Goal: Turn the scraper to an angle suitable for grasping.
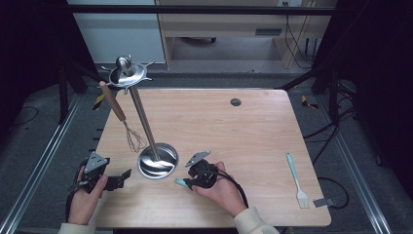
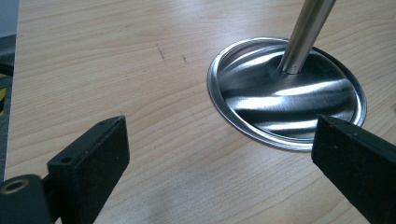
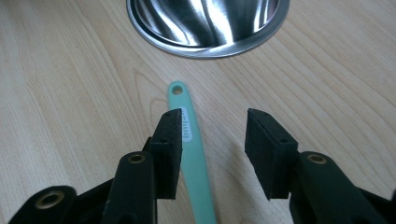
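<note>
Teal utensil handle (image 3: 192, 154) | flat on table (image 1: 219, 122), 5 o'clock of stand base (image 1: 157, 161) | right gripper (image 3: 212, 140) half-open, straddling it, no pinch | left gripper (image 2: 219, 154) wide, empty | light, stiff, slick plastic; take mid-handle

Teal handle (image 3: 194, 154) cut off at bottom edge, partly hidden behind right gripper (image 3: 212, 140); working end unseen. Stand base (image 3: 208, 25) cropped at top edge beyond.

Mint-green utensil handle (image 3: 194, 154), shiny silver stand base (image 3: 208, 23), pale wood-grain table (image 3: 70, 93)
</note>
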`<state>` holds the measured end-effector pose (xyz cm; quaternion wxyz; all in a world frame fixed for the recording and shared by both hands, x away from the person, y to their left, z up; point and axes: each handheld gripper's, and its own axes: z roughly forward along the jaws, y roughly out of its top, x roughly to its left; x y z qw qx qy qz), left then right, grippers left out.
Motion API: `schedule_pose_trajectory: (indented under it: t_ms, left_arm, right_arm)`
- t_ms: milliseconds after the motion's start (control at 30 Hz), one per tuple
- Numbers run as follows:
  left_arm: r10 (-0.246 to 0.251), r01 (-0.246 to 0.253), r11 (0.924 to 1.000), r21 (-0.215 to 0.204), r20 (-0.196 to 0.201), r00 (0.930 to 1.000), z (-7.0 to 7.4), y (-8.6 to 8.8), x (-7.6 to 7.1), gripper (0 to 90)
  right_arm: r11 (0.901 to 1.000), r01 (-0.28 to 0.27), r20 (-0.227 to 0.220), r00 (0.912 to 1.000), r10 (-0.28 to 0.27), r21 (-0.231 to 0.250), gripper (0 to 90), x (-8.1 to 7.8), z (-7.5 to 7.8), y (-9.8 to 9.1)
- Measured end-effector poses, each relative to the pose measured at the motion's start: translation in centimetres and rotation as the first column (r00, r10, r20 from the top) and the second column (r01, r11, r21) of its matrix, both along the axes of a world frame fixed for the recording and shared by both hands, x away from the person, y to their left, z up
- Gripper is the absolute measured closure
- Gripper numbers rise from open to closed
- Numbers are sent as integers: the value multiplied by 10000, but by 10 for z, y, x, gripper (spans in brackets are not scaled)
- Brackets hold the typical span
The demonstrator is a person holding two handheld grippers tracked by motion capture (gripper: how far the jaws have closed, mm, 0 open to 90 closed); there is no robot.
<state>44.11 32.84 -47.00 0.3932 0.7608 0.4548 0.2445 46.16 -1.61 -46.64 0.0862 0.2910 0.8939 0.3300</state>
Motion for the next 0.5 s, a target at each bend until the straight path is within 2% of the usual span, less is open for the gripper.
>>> schedule_pose_trajectory:
  t_ms: [67, 133, 267, 500]
  left_arm:
    - [-25, 25, 10000, 73, -33, 10000, -1, -1, -1, 39]
    - [-59, 60, 9999, 143, -71, 10000, -1, -1, -1, 39]
    - [-119, 122, 9996, 243, -115, 9999, -1, -2, -2, 39]
    - [-134, 136, 9997, 201, -101, 9999, -2, -4, -1, 39]
  right_arm:
    - [9999, -86, -168, 9998, 84, -119, 517, 1, 1, 3]
    - [9999, -98, -223, 9997, 96, -127, 512, 0, 0, 4]
    - [9986, -277, -457, 9986, 256, -448, 533, 1, 0, 11]
    - [9964, -380, -532, 9980, 340, -762, 557, 2, 3, 20]
